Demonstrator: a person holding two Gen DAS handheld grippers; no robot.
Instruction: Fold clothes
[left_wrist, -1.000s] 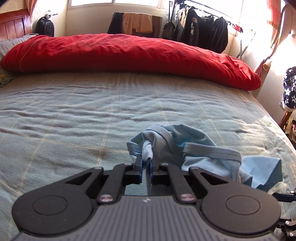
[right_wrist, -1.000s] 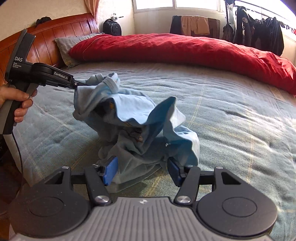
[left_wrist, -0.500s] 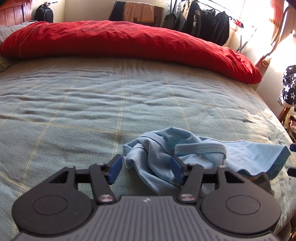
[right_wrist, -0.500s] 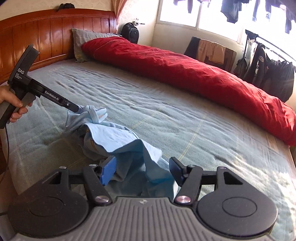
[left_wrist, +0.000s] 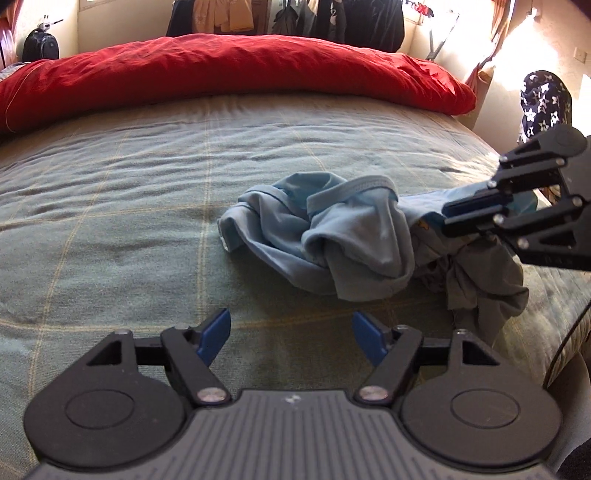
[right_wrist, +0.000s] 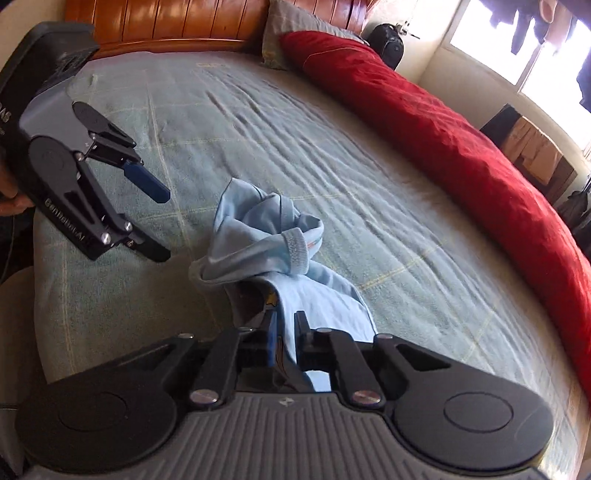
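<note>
A home bedroom is shown. A wide bed (left_wrist: 147, 192) is covered by a green checked sheet, with a red duvet (left_wrist: 229, 70) bunched along it and a wooden headboard (right_wrist: 177, 22) behind a grey pillow (right_wrist: 295, 26). Dark clothes (left_wrist: 362, 18) are hung by the sunlit window (right_wrist: 524, 48).

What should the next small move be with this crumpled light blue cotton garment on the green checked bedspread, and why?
Probably bring the left gripper forward to the ribbed collar and pinch it. Its jaws are opening with nothing between them, while the right gripper is closing on the far edge of the crumpled light blue cotton garment. A second grip would let the bunch be spread flat.
</note>
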